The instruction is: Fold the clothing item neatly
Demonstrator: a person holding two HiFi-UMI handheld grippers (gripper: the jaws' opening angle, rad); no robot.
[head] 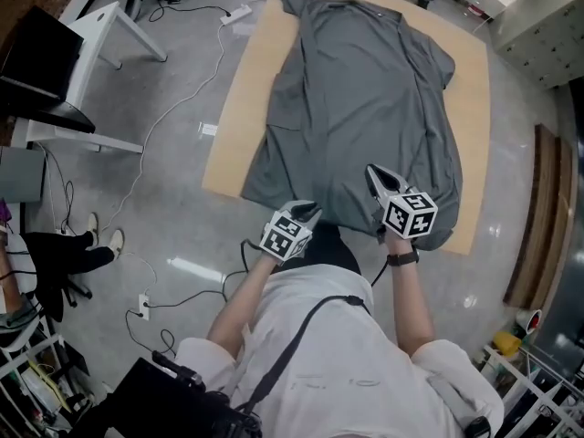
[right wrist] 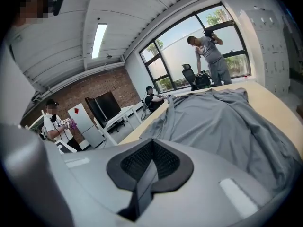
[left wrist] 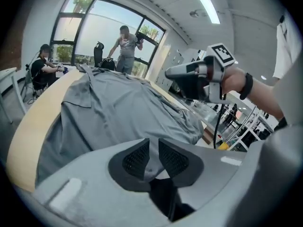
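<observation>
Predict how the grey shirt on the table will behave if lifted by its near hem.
The shirt would probably hang limp and sag, since it lies in soft wrinkles across the table. It looks thin, so it is likely light. If pushed, it would likely bunch up rather than slide as one piece.

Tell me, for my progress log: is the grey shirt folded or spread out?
Spread out. The grey shirt lies full length on the table, with no fold in it.
</observation>
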